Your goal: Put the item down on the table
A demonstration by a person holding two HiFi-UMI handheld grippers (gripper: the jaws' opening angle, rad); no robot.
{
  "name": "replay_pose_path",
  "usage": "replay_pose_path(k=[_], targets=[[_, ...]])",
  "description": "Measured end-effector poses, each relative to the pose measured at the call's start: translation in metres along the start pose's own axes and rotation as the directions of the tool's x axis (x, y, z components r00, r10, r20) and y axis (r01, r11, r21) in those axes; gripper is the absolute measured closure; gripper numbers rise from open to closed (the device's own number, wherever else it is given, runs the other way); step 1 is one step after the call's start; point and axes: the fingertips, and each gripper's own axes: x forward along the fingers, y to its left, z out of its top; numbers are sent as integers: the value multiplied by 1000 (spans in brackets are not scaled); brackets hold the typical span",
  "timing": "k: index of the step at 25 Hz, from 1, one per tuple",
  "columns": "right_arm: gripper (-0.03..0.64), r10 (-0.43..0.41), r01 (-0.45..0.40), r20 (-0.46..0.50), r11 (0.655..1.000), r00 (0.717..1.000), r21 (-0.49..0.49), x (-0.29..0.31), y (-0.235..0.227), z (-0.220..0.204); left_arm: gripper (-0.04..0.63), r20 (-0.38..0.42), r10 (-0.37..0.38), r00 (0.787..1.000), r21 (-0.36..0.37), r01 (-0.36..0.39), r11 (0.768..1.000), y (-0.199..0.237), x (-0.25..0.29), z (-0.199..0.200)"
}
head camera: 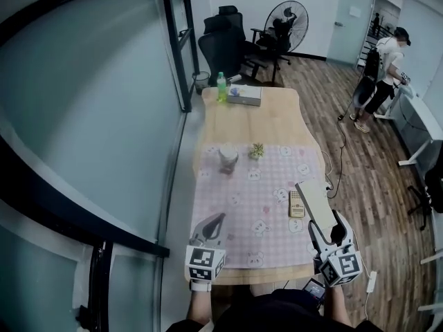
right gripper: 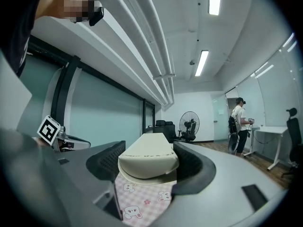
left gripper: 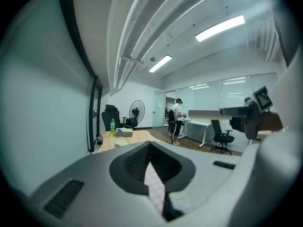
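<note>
A long cream box (head camera: 313,200) lies lengthwise between the jaws of my right gripper (head camera: 324,227), over the right edge of the table (head camera: 249,120). In the right gripper view the box (right gripper: 147,162) fills the gap between both pads, so the right gripper (right gripper: 149,148) is shut on it, with the pink checked cloth (right gripper: 142,202) just below. I cannot tell whether the box touches the cloth. My left gripper (head camera: 212,223) hovers over the cloth's near left corner, its fingertips together and nothing held. In its own view the left gripper (left gripper: 150,145) shows only cloth through the slot.
On the pink cloth (head camera: 256,206) lie a calculator (head camera: 296,203), a white cup (head camera: 228,158) and a small plant (head camera: 257,150). A green bottle (head camera: 221,86) and a tissue box (head camera: 244,95) stand at the far end. Office chairs (head camera: 221,47), a fan (head camera: 287,16) and a person (head camera: 381,75) are beyond.
</note>
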Motion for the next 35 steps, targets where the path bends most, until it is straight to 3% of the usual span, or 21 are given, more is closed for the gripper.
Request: replay_pose_path(k=[2,7,15,23,31,35], targets=[[290,12,-12,-14,1000,1000,-10,7,4,-5,595,7,2,1000,-19,-2,1000,7,-1,-2],[290,25,-25,5,1000,1000,10,31,14,-1,595,7,-51,999,11,51,999,7,-1,-3],[290,83,-84,41,996,996,30,37,9,4,595,-3,-19,1000,8,19,1000,-5,-1,15],[291,63,-68,94,997,994,43,29,-15,0,595,-12,13,1000,61,-13,998,-13,10,31],[291,49,-51,96,998,994,22,33,-29,-5,595,-4,11,1000,86,-10,996,-26,22,45],[290,53,-55,55,997,997,51,53,-30,-32,595,-3,33,999,90,-33,995,-27,17,45]])
